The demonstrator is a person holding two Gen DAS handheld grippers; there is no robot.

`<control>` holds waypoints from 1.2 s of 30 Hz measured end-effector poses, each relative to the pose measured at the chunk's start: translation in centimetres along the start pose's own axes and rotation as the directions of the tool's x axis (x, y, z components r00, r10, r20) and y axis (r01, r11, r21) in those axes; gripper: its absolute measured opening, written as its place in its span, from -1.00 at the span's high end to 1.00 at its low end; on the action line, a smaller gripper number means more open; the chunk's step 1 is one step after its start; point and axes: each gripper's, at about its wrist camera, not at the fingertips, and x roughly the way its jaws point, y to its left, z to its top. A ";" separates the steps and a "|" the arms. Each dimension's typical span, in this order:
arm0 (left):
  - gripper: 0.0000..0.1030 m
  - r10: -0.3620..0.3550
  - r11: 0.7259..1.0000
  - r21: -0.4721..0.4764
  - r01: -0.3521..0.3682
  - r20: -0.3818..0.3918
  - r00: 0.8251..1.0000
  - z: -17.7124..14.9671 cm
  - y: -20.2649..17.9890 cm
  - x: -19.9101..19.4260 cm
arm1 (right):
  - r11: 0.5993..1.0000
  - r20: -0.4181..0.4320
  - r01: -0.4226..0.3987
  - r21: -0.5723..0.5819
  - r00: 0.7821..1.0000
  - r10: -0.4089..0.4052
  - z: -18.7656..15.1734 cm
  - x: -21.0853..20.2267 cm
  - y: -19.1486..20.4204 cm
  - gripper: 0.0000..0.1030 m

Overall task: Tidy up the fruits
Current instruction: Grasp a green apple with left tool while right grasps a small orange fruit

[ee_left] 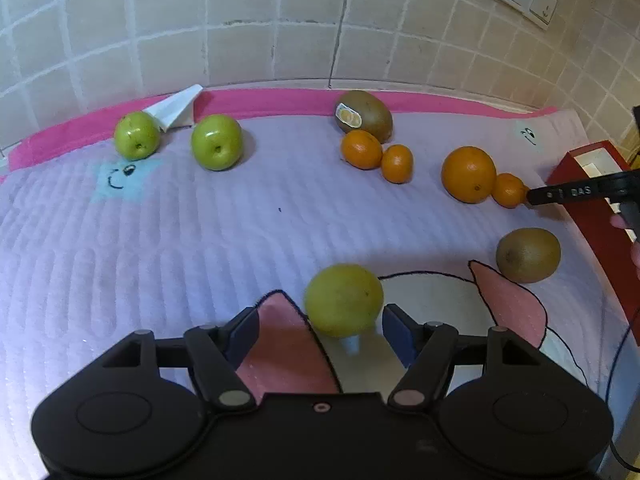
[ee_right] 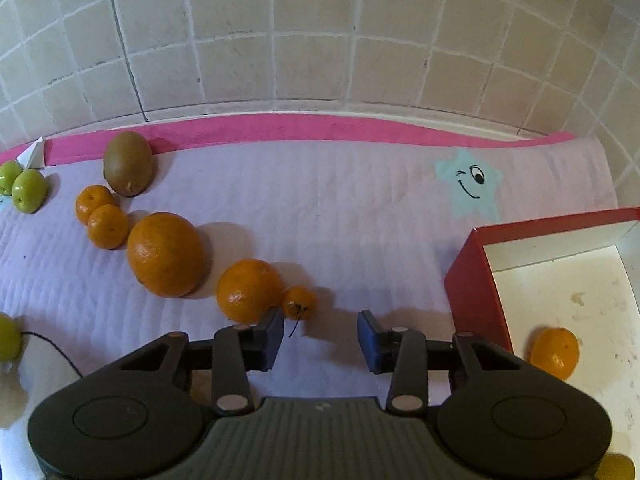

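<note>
Two tools hang low over a soft mat of fruit, and neither one has hold of anything.

The left tool [ee_left: 318,330] is wide open with a yellow-green fruit [ee_left: 343,299] between its pads, not squeezed. The right tool [ee_right: 320,340] is partly open on bare mat, with a tiny orange [ee_right: 299,301] just past its left pad and a mid-size orange [ee_right: 249,290] touching that one. A nudge there could roll either fruit away, because they are round and the mat [ee_right: 360,208] is soft. The red box [ee_right: 472,280] sits close on the right with one orange [ee_right: 554,353] already in it, so its wall could catch the right tool on a swing. The wall is close behind the mat. The best open room is in the middle, between the green apples [ee_left: 216,142] and the oranges.
</note>
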 end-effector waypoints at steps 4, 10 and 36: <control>-0.57 -0.007 1.000 -0.011 0.006 -0.010 1.000 0.0 0.1 0.5 | 1.000 0.000 -0.005 -0.019 1.000 0.005 0.3 0.8 0.0 0.16; -0.57 -0.011 1.000 -0.028 0.010 -0.031 0.999 -0.2 0.0 1.3 | 0.999 0.024 -0.007 -0.046 1.000 0.008 1.1 1.1 0.0 0.14; -0.26 -0.032 0.995 -0.090 0.030 -0.016 0.999 -0.4 0.5 2.0 | 0.944 -0.061 -0.072 -0.322 0.997 0.055 2.1 2.6 1.2 0.36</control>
